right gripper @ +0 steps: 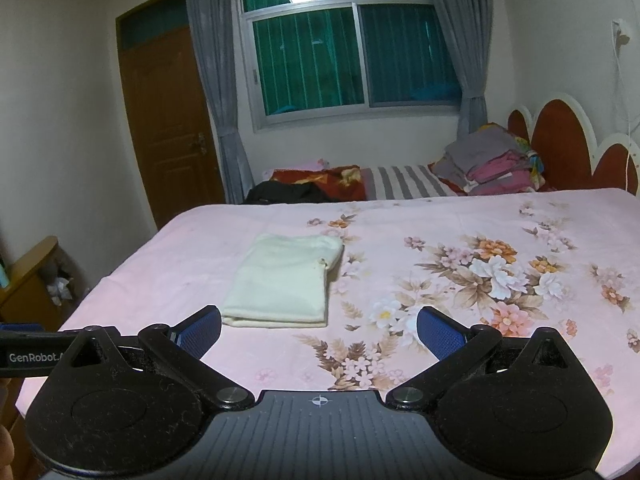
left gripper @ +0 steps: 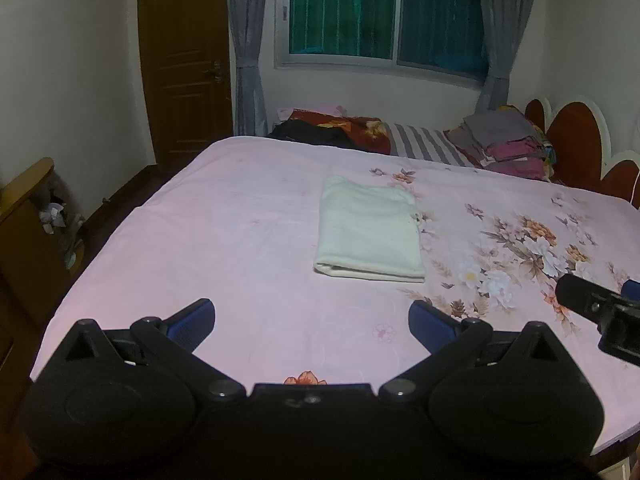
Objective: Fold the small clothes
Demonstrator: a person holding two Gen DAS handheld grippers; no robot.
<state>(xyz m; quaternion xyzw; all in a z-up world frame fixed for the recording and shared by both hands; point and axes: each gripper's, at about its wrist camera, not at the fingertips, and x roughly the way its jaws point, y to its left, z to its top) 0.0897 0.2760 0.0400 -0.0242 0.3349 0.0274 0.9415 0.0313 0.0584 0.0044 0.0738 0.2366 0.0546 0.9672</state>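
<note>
Jaws on both units stand wide and hold nothing. We hold the left gripper point(left gripper: 311, 322) and right gripper point(right gripper: 319, 332) level above the near edge of the pink floral bedsheet point(right gripper: 500, 220), side by side. The folded cream garment point(right gripper: 282, 280) lies flat just ahead, untouched.

From my left hand-held gripper point(left gripper: 312, 322), the folded garment point(left gripper: 370, 230) lies on the bed point(left gripper: 224, 216) straight ahead, well apart from the spread fingers. My right hand-held gripper point(right gripper: 319, 330) sits to its right, so there the garment falls ahead and left. Behind the garment, at the bed's far edge, a heap of bedding point(left gripper: 336, 128) lies left and a stack of clothes point(right gripper: 492, 162) right, against the headboard point(right gripper: 568, 148). The window point(right gripper: 348, 48) is behind them, the door point(right gripper: 168, 120) to its left.
</note>
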